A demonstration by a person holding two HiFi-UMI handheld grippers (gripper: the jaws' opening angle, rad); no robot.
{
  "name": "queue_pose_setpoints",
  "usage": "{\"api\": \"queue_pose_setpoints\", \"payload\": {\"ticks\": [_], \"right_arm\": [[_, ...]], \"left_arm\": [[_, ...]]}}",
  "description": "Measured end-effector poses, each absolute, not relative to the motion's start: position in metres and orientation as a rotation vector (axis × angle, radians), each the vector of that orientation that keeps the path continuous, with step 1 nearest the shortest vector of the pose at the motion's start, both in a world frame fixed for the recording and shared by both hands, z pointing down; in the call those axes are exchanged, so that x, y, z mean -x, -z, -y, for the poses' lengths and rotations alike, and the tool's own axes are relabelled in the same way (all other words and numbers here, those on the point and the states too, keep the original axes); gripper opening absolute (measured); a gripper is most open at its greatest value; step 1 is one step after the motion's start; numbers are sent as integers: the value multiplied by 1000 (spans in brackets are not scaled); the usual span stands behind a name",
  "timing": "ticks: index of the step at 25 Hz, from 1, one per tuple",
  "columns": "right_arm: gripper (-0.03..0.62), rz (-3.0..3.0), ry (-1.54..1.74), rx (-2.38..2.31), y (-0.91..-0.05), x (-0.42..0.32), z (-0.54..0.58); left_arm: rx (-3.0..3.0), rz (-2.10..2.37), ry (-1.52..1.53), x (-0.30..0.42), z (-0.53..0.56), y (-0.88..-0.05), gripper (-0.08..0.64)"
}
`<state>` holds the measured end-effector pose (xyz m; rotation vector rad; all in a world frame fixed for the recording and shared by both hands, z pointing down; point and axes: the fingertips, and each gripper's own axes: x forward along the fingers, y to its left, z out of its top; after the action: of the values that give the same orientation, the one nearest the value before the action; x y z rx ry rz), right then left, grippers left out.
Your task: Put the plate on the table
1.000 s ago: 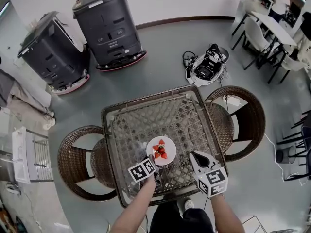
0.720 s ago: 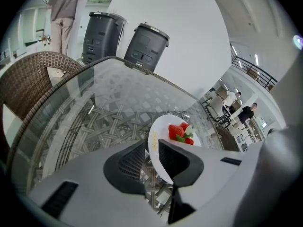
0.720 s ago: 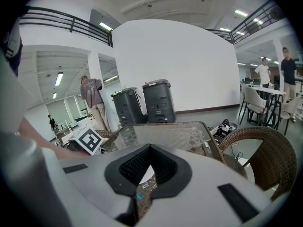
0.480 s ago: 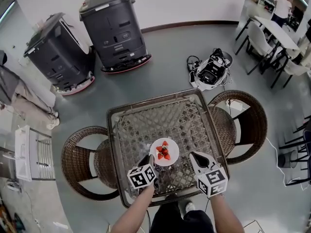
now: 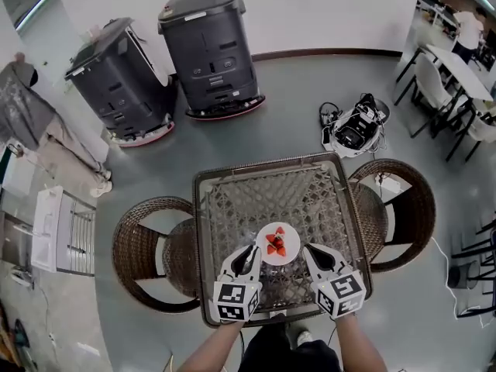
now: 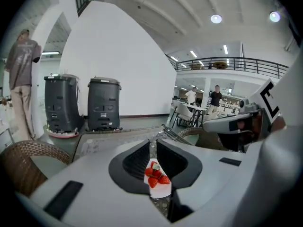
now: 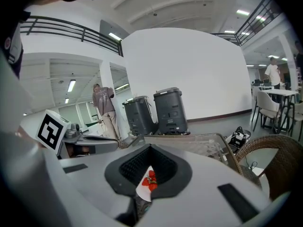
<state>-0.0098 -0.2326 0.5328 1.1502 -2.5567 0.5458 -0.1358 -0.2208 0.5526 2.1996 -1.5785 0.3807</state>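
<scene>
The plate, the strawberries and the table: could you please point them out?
plate (image 5: 293,248): head view, bare right rim.
strawberries (image 5: 276,242): head view, middle of the pile.
table (image 5: 271,165): head view, far frame edge.

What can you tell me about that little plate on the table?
The plate is small, round and white, looks like glazed china, and lies flat on the glass top of the wicker table, toward the near edge. A few red strawberries sit at its middle. The left gripper and right gripper flank it; neither holds it.
</scene>
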Motion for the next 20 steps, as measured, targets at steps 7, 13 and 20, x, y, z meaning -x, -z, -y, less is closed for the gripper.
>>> {"api": "queue_pose_setpoints", "payload": {"ticks": [7,13,20], "right_arm": [[3,2658,-504,-1090,-495,38,218],[3,2723,-453,-1049,-468,53,203],[3,2736,-429,-1052,-460,50,194]], "left_arm": [[-2316,1564,-302,123,203,-503,8],[-2346,1504,-245,113,187,-487,8],[-2369,1449,-233,106,172,-484,8]]}}
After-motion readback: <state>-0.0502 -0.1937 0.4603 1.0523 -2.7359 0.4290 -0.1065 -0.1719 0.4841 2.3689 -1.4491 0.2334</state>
